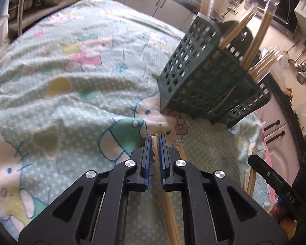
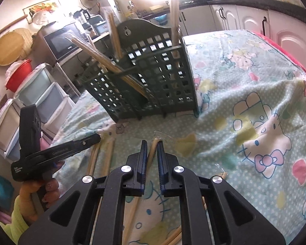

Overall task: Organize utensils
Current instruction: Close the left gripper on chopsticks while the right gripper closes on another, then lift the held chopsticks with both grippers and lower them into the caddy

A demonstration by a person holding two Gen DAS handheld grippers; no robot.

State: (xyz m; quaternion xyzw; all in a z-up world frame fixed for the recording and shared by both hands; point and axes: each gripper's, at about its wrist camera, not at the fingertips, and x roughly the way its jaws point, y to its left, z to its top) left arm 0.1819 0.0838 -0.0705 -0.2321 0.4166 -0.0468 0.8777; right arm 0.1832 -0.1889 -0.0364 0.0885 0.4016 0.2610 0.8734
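A wrapped pair of chopsticks (image 1: 155, 153), judged light, stiff and slippery in its sleeve, is clamped near one end in the left gripper (image 1: 155, 140), another (image 2: 153, 151) in the right gripper (image 2: 152, 145), above the cloth-covered desk (image 1: 71, 81), near the green basket (image 1: 204, 77).

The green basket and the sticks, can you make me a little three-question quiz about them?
1. True or false: the green basket already has chopsticks in it.
2. What does the left hand-held gripper pinch? A) a spoon B) a wrapped chopstick pair C) nothing
3. Fill in: the basket stands on a cartoon-print ____.

Key: 1 true; 2 B; 3 cloth.
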